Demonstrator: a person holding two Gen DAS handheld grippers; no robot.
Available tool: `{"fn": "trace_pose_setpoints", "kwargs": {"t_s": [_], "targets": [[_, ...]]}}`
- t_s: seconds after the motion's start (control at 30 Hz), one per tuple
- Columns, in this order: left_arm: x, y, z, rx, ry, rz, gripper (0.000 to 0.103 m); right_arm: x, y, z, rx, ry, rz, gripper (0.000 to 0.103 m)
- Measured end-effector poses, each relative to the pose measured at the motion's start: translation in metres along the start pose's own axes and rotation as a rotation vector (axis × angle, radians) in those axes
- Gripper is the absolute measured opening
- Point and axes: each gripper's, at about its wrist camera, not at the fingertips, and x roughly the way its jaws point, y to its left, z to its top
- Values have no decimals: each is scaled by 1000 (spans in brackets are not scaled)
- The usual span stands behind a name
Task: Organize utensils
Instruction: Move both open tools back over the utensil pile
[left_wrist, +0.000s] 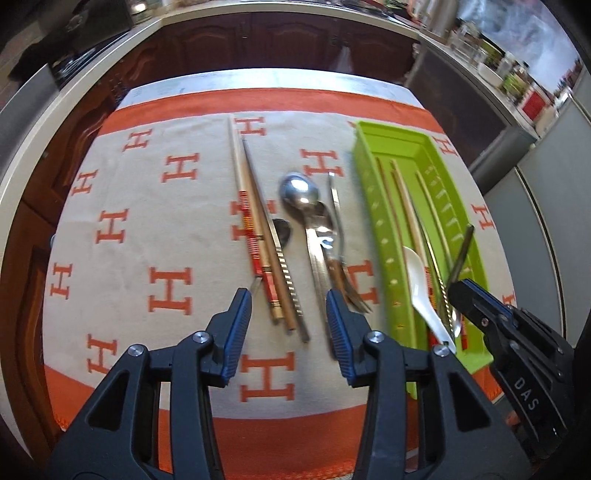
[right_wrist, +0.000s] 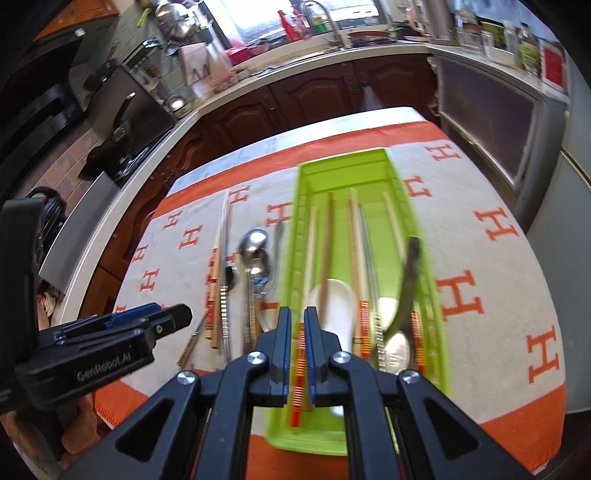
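Note:
A green tray (left_wrist: 369, 206) (right_wrist: 421, 236) on the cloth holds several chopsticks, a white ceramic spoon (left_wrist: 421, 284) (right_wrist: 341, 302) and a metal spoon (right_wrist: 397, 347). Left of it lie loose chopsticks (left_wrist: 255, 229) (right_wrist: 218, 273), metal spoons (left_wrist: 299, 192) (right_wrist: 253, 240) and a fork (left_wrist: 341, 258). My left gripper (left_wrist: 290, 310) is open just above the near ends of the loose chopsticks and spoons. My right gripper (right_wrist: 297, 321) hovers over the tray's near end, its jaws nearly closed with nothing visibly between them; it also shows in the left wrist view (left_wrist: 476, 299).
The table wears a beige cloth (left_wrist: 147, 221) with orange H marks and an orange border. Dark wood cabinets (left_wrist: 258, 40) and a pale countertop (right_wrist: 295, 62) with kitchen items run behind the table. A grey appliance (right_wrist: 491, 122) stands to the right.

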Motion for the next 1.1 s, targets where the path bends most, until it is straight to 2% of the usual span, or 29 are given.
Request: {"fn": "trace_pose_setpoints", "kwargs": {"t_s": [0.13,0.37,0.53,0.73,1.1], "targets": [[1,31,2,-69,-3,39,39,12,20,7,-37,38,55,7],[14,68,5,-96,4,116,39,52,51,18,-86,133,107,7],[33,86,4,-131,36,84,39,89,69,21,-123,209,92,7],[46,90,6,-112,43,58,39,118,79,17,-146,274,54,7],[62,91,6,-107,69,16,39,128,87,17,-207,272,-13,7]]}}
